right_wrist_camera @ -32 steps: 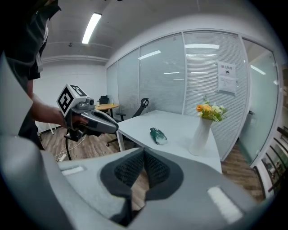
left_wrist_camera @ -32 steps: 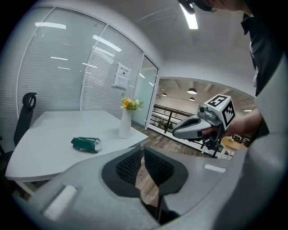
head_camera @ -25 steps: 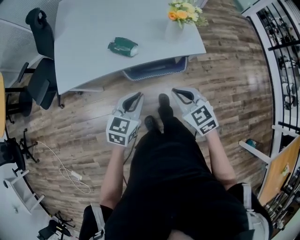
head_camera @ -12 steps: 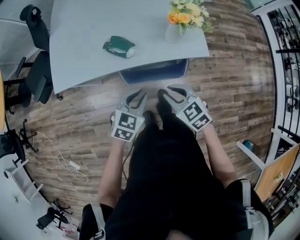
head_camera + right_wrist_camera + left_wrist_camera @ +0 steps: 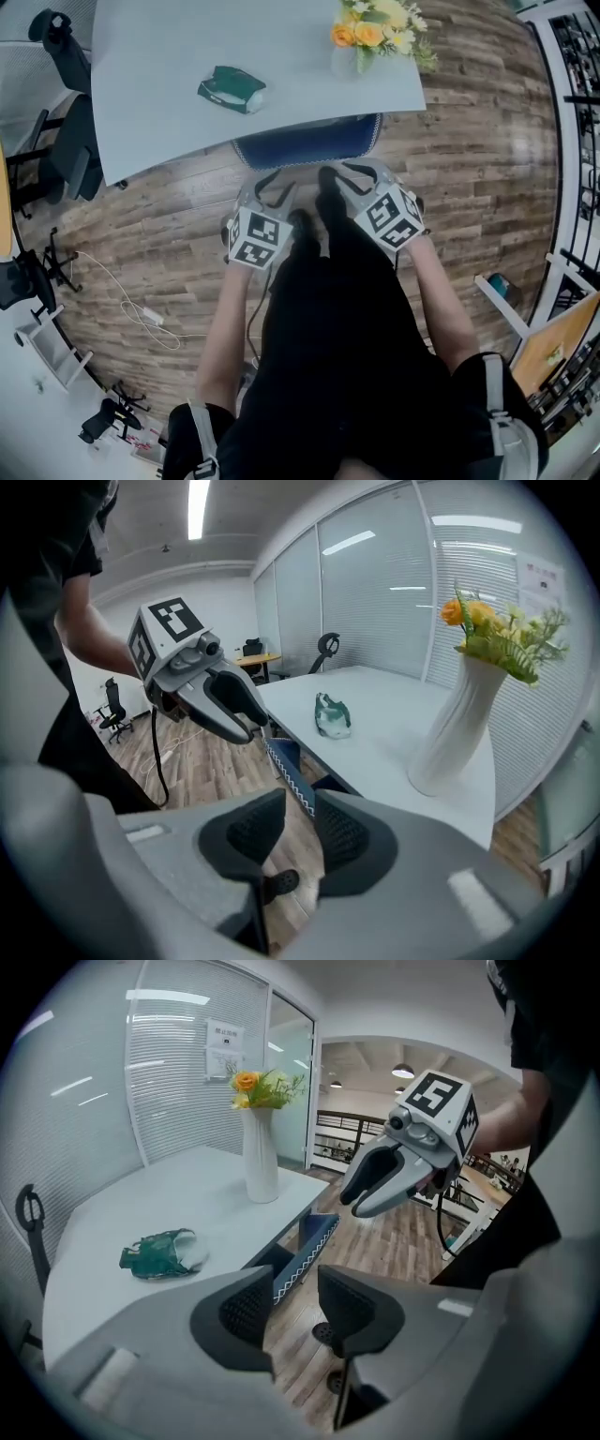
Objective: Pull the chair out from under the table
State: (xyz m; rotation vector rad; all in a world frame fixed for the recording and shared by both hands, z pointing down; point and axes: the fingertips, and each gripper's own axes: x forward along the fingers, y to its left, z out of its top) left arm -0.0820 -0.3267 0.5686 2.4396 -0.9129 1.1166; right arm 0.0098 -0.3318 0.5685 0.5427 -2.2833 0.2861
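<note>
Chair sat tucked under the table, not pulled out yet. Left gripper and right gripper hung just short of its backrest. Both sets of jaws had just been opening and stood apart with nothing between them.

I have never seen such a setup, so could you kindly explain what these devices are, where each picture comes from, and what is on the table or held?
A person holds a two-jaw tool in each hand: the left gripper and the right gripper. The head view looks down from a camera on the person's head; each gripper view looks along that tool's own jaws. On the pale table are a vase of flowers and a green pouch; a blue chair is tucked under its edge. Both pairs of jaws have just been opening and stand apart with nothing between them, so nothing is held.
</note>
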